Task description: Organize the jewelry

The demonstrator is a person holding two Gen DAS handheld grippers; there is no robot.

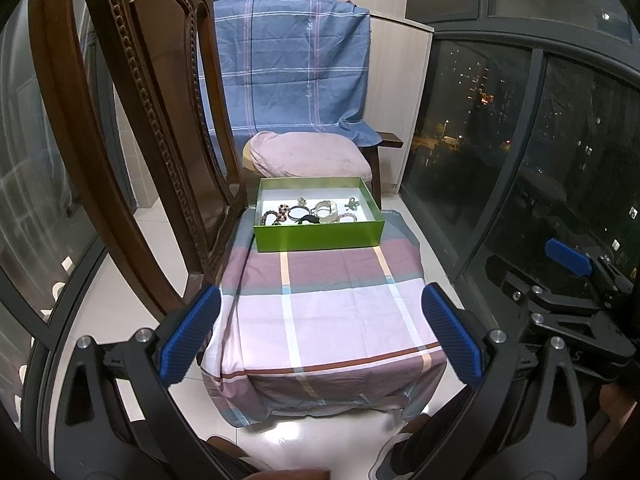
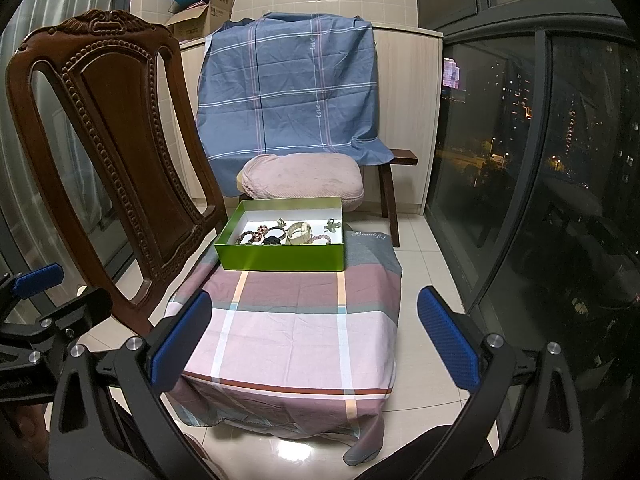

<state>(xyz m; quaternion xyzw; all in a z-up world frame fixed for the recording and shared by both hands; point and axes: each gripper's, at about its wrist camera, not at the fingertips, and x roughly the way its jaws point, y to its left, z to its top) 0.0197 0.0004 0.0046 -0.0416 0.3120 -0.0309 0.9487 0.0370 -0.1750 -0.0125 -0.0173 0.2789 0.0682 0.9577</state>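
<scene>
At the far end of the tabletop (image 1: 328,312), draped in a plaid cloth, sits a green box (image 1: 318,236) holding a jumble of bracelets (image 1: 308,214) and beads. I hold my left claw (image 1: 320,336) and my right claw (image 2: 314,340) low at the near end, both spread wide apart and gripping nothing. Beside the tabletop on the left stands a carved wooden chair (image 2: 104,152).

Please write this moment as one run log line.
left gripper open, empty | right gripper open, empty | jewelry in green box
</scene>
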